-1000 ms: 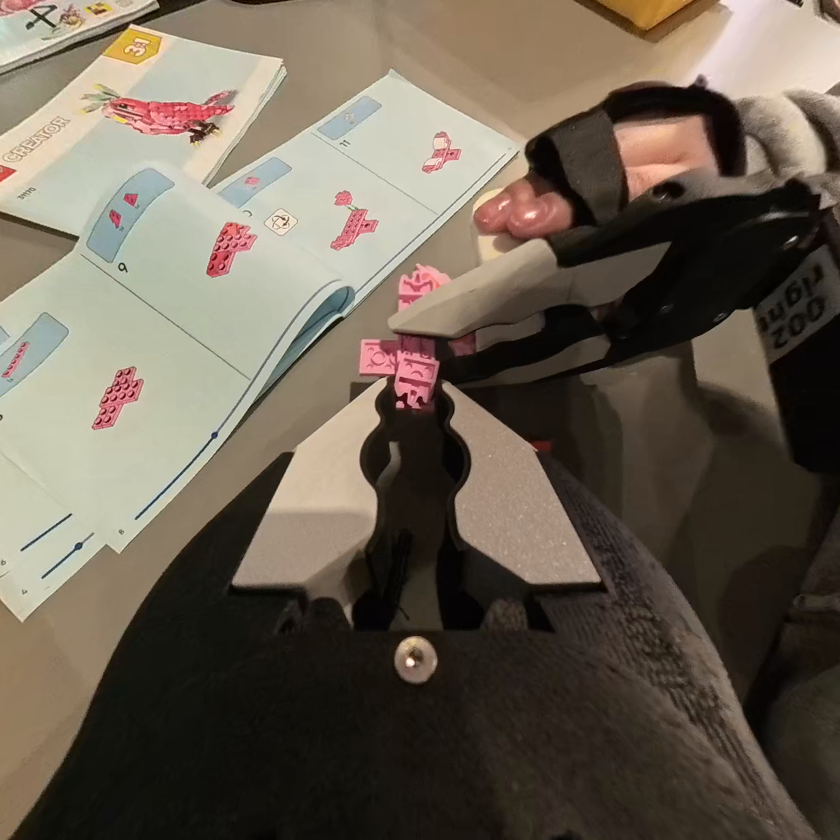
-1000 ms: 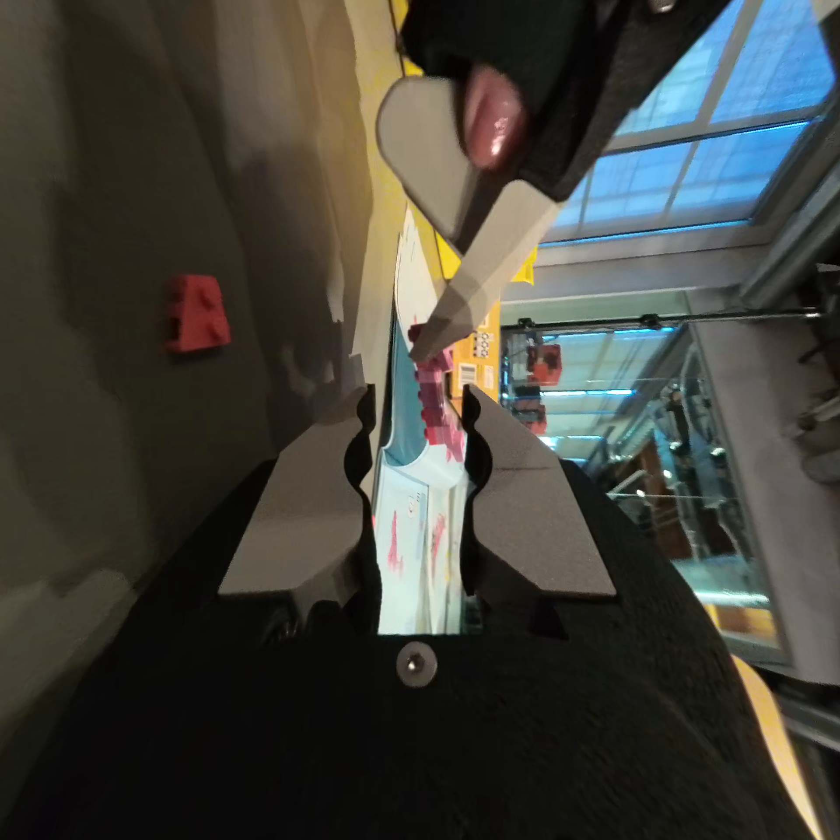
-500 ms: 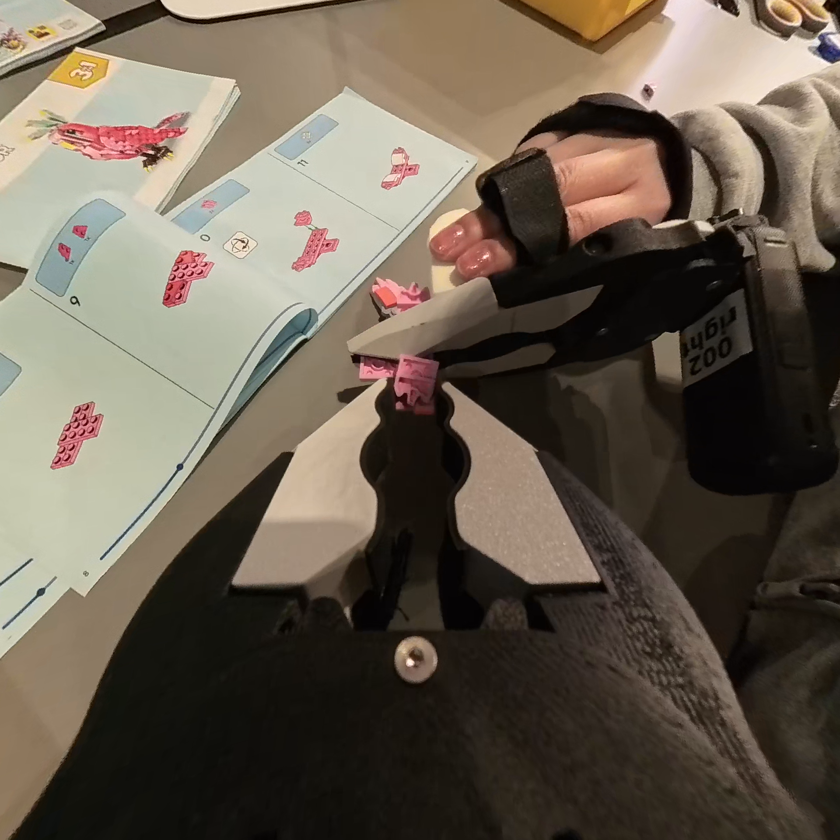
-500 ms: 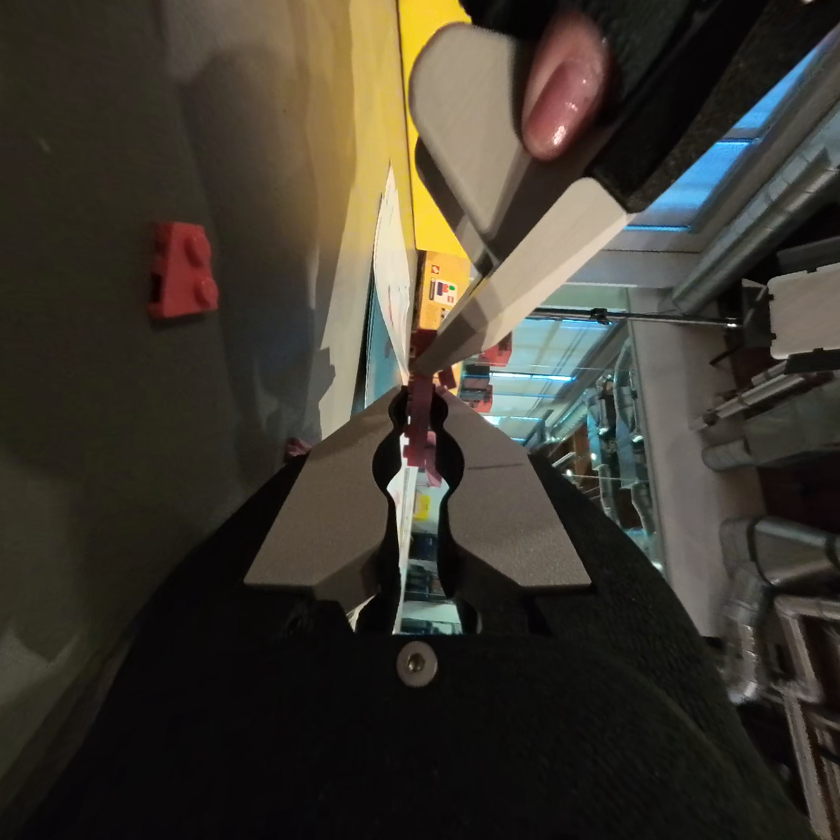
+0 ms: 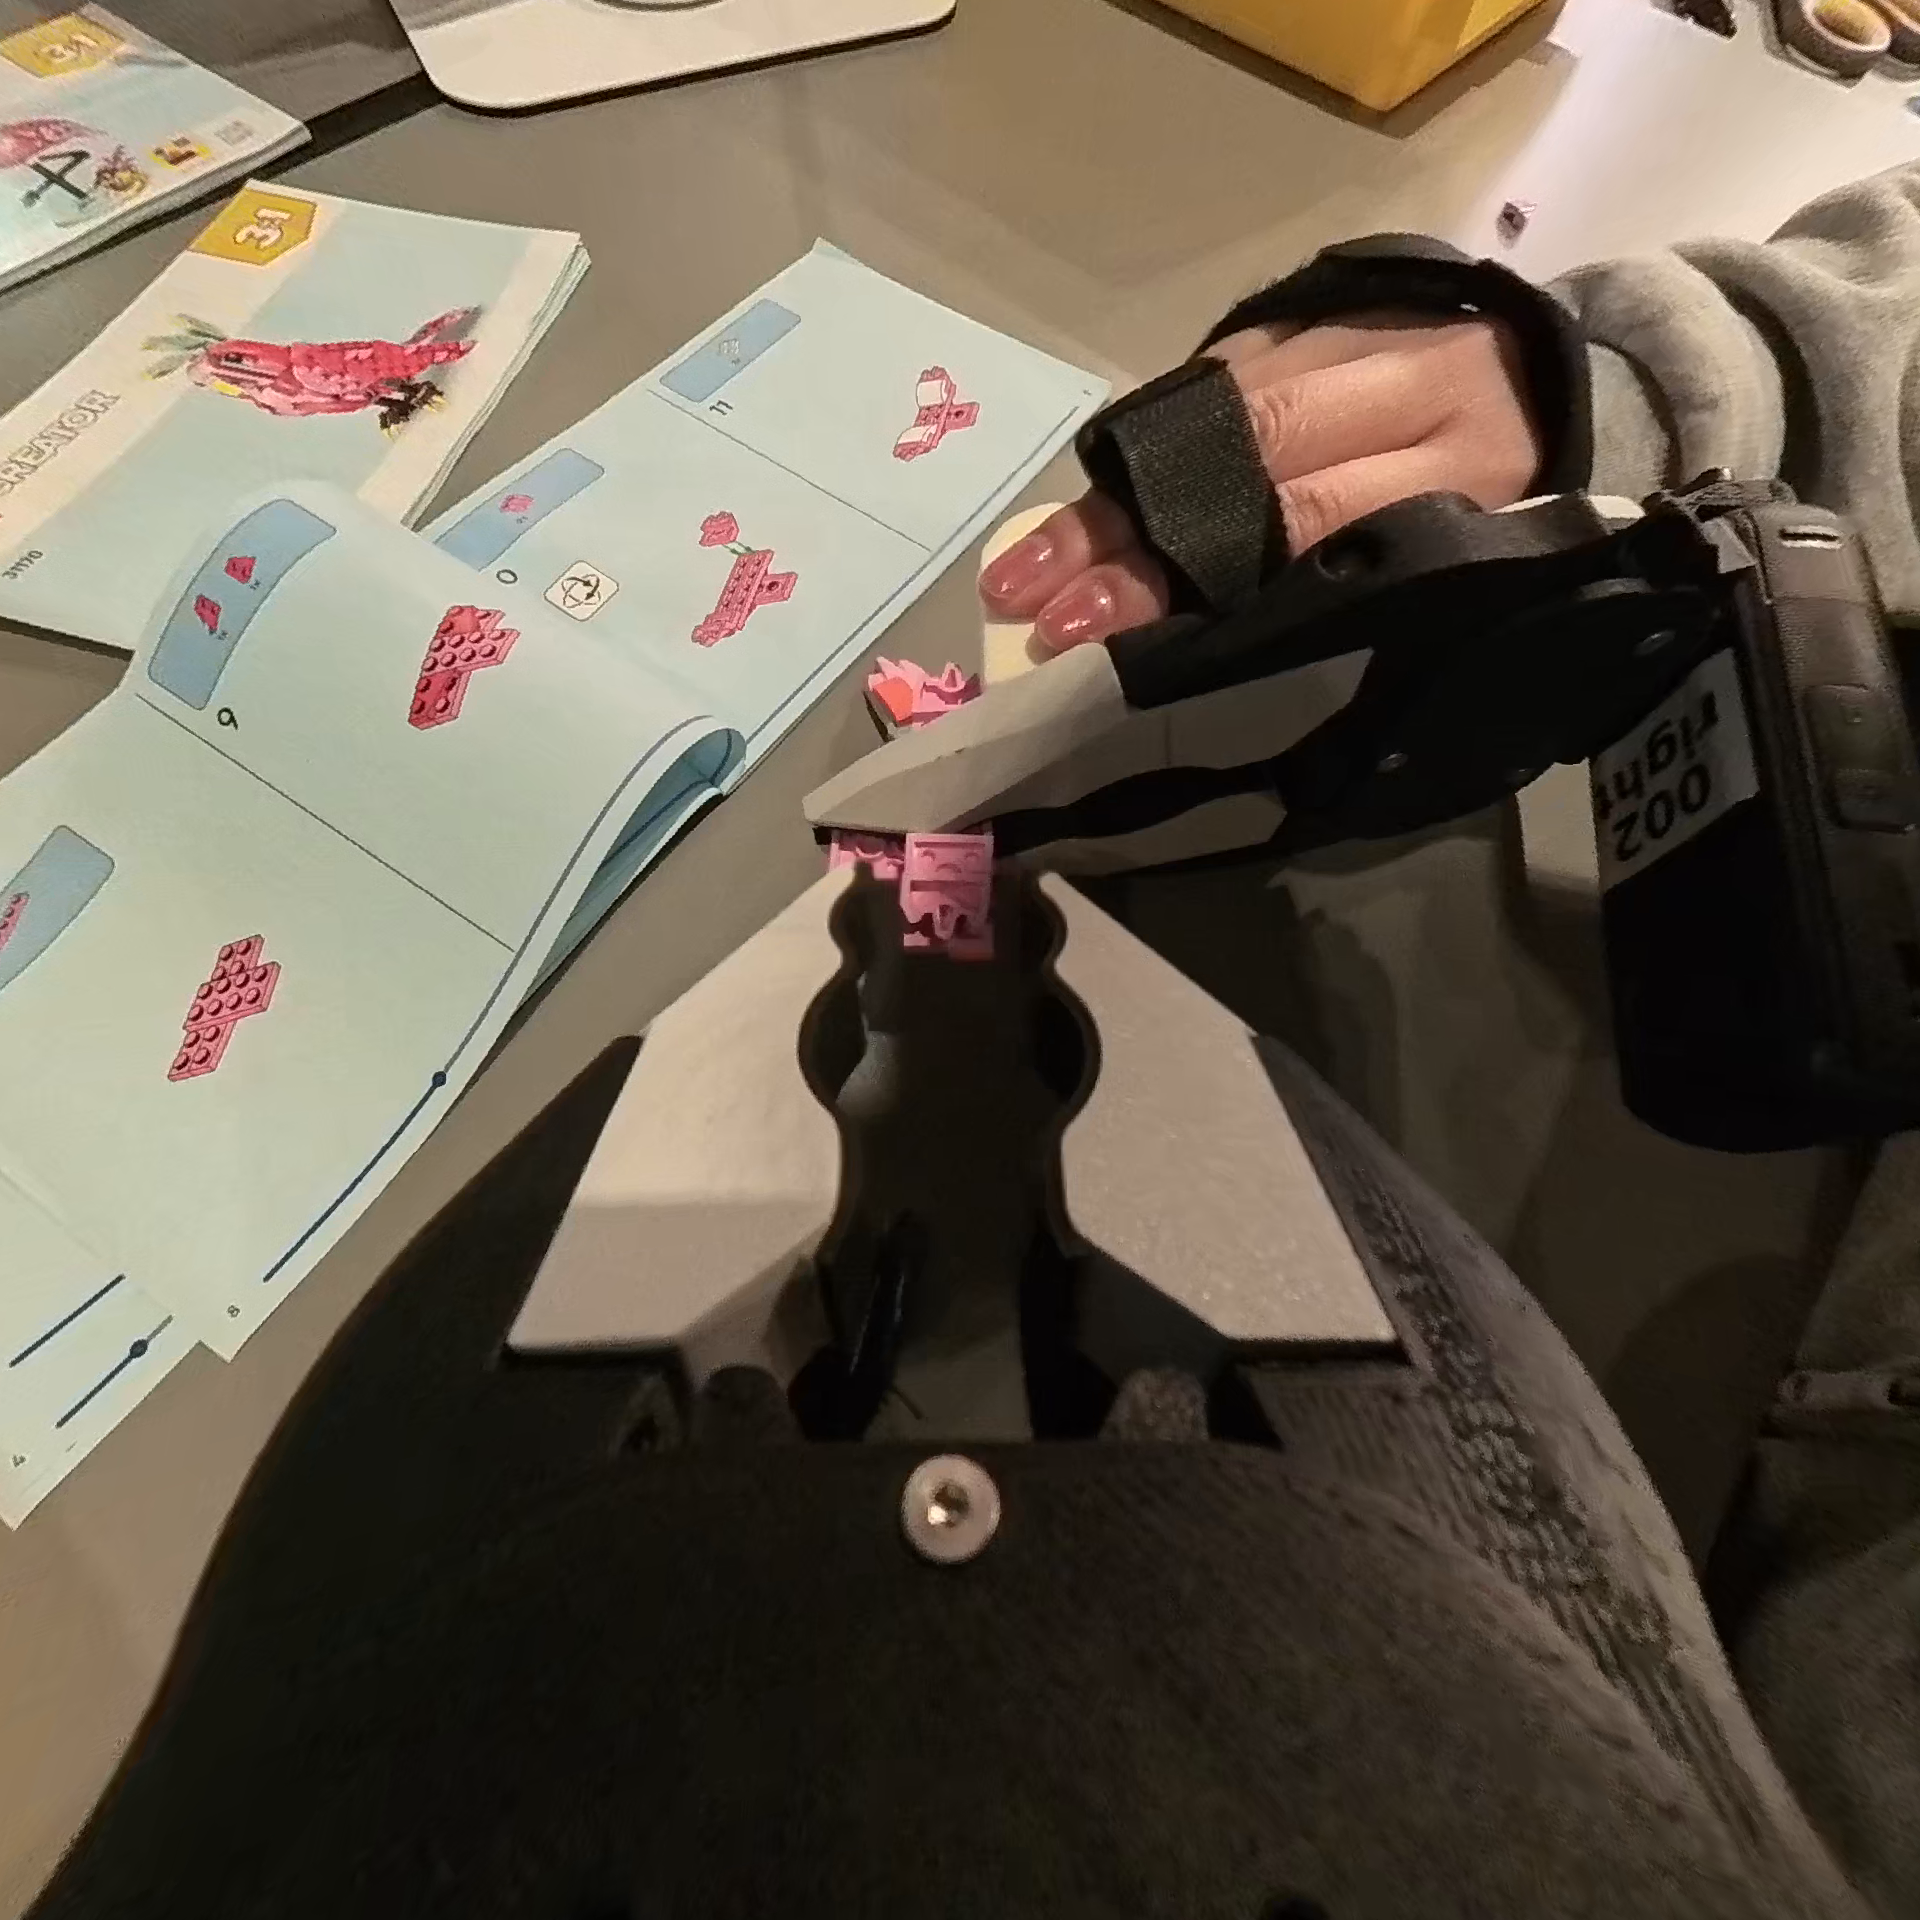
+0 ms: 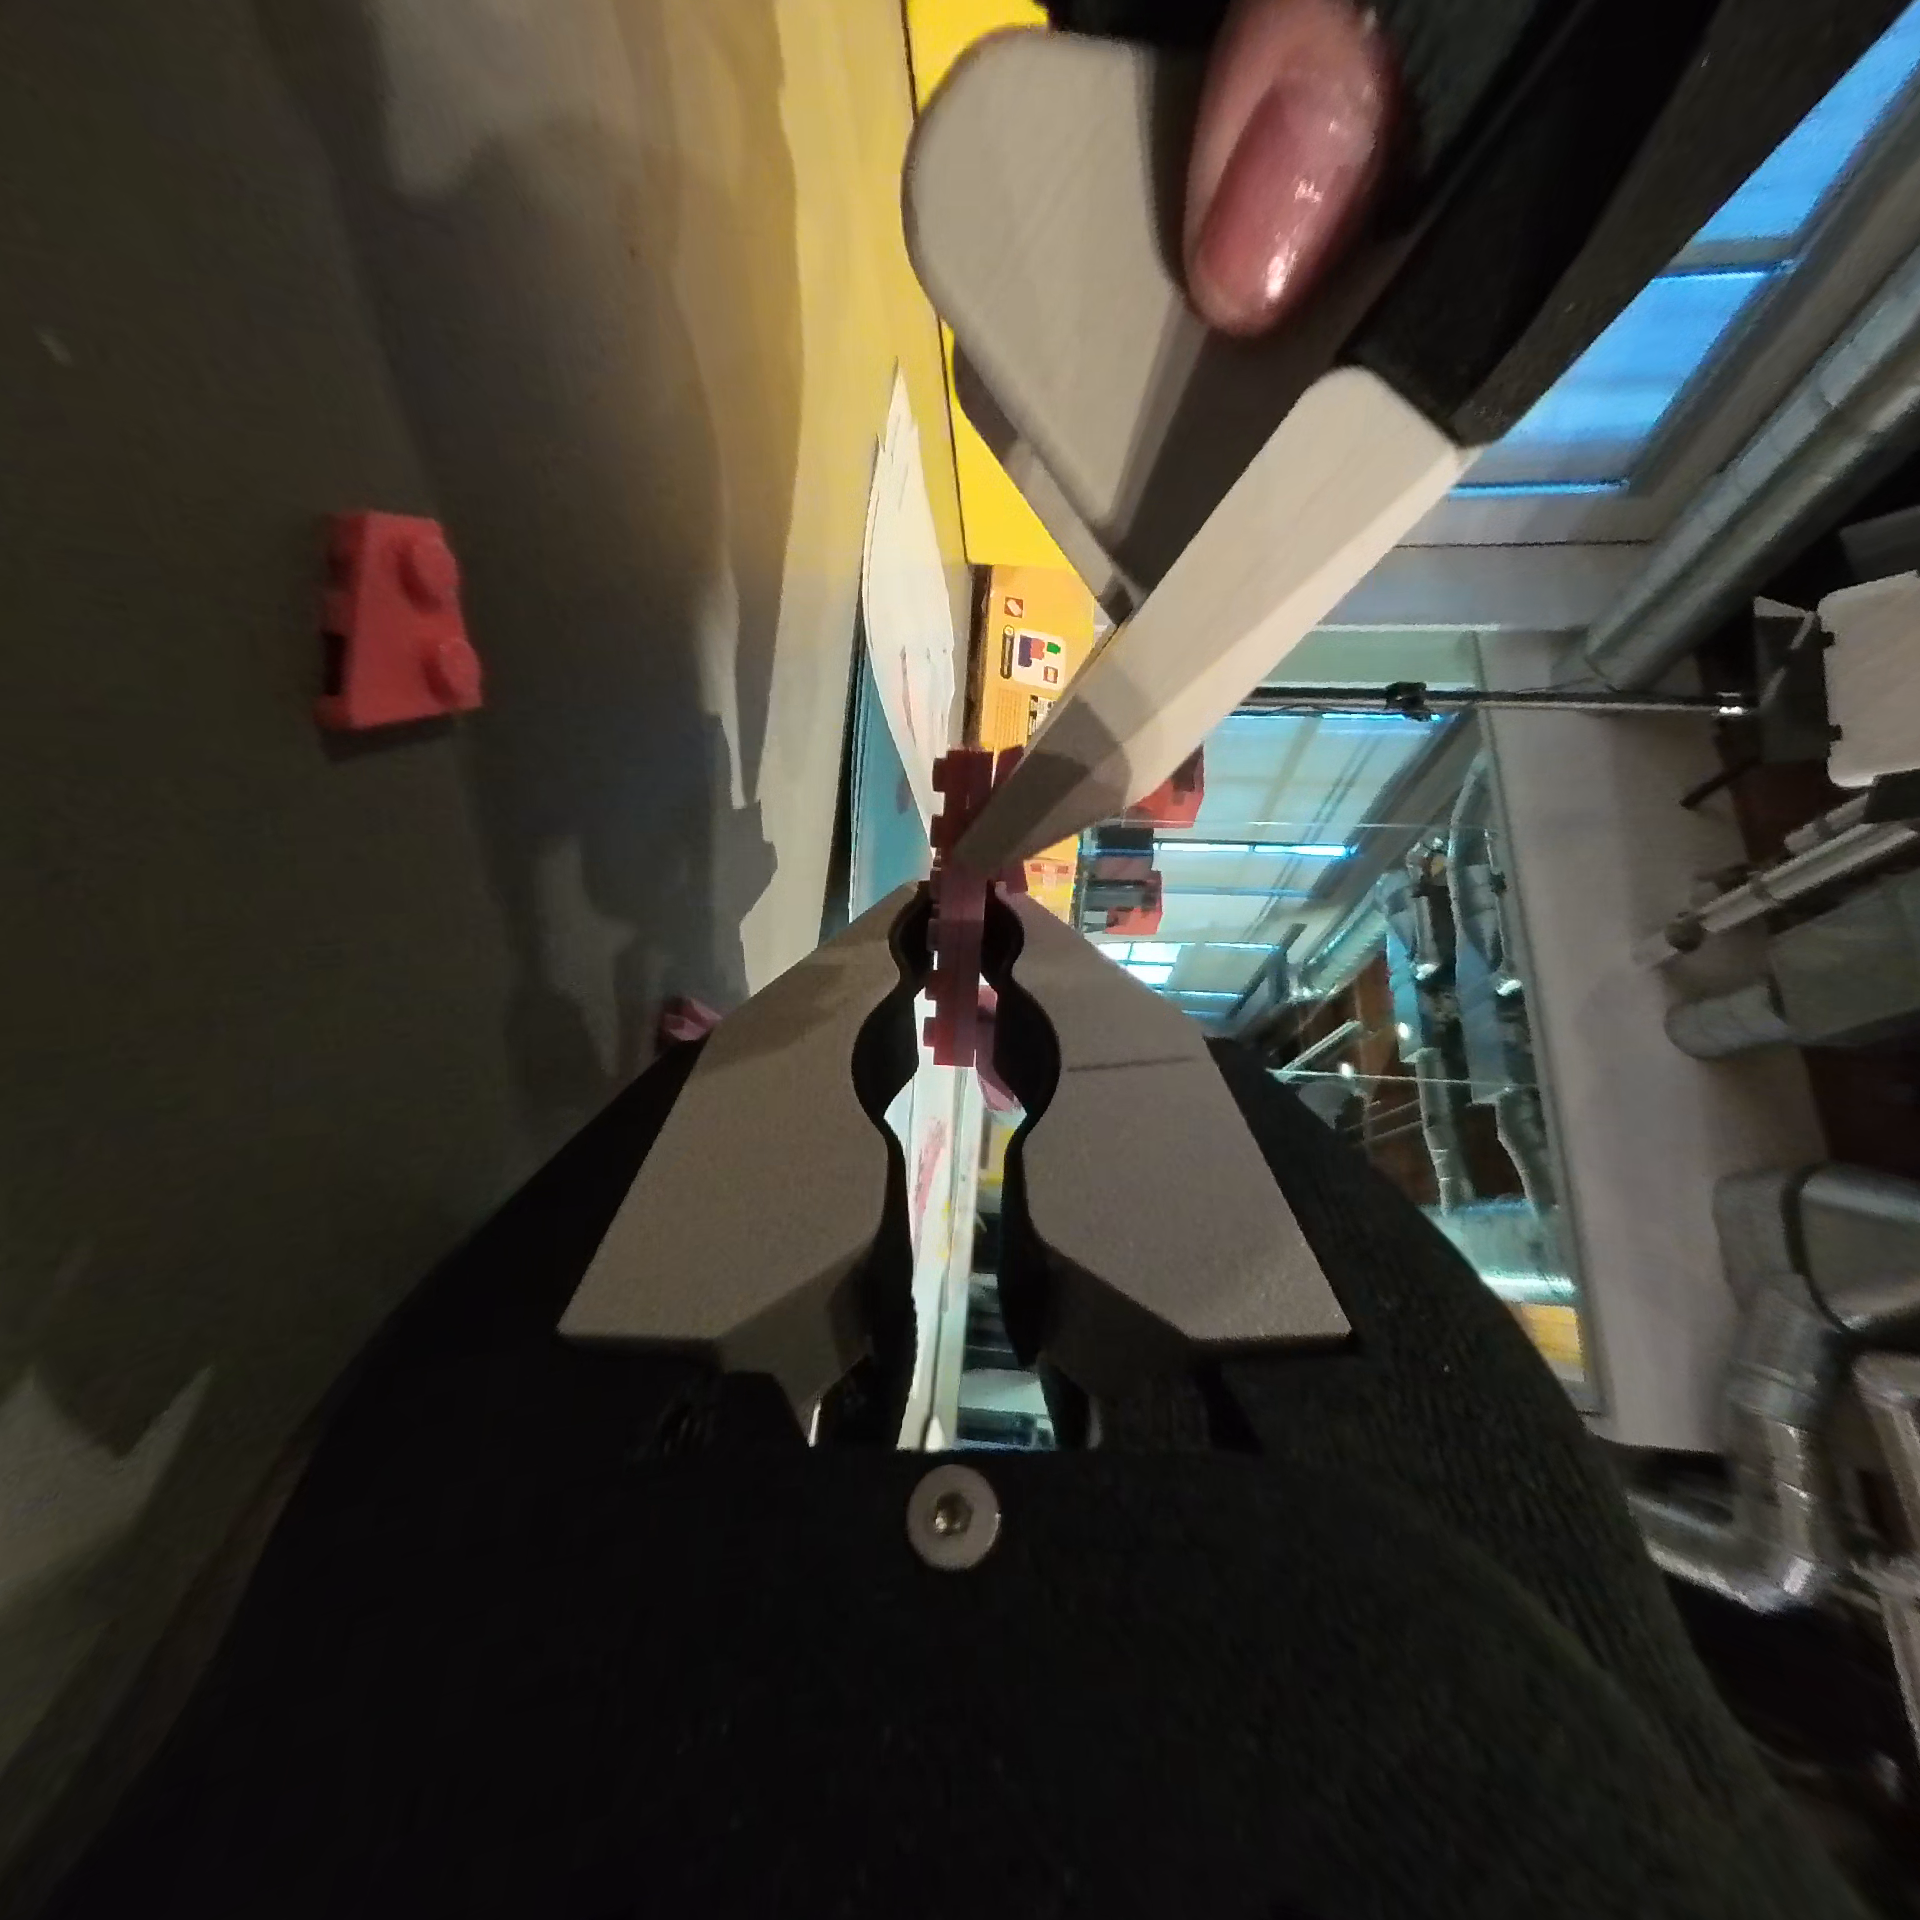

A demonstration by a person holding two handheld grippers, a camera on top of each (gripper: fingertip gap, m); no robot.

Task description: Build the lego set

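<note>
Left gripper [image 5: 940, 899] nearly closed on the lower end of a small pink brick assembly [image 5: 943, 891], held above the grey table [image 5: 987, 177]. Right gripper [image 6: 961, 925] clamped tight on the same assembly [image 6: 956, 971] from the right side, its flat grey fingers [image 5: 935, 774] covering the top in the left wrist view. Only from the left wrist: open instruction booklet [image 5: 343, 748] lying to the left, a loose pink piece [image 5: 920, 691] just beyond the fingers, a yellow box [image 5: 1361, 42] at the far edge. Only from the right wrist: a red two-stud brick [image 6: 395, 623] lying alone on the table, and the left gripper's pale finger [image 6: 1164, 665] pressing in from above.
</note>
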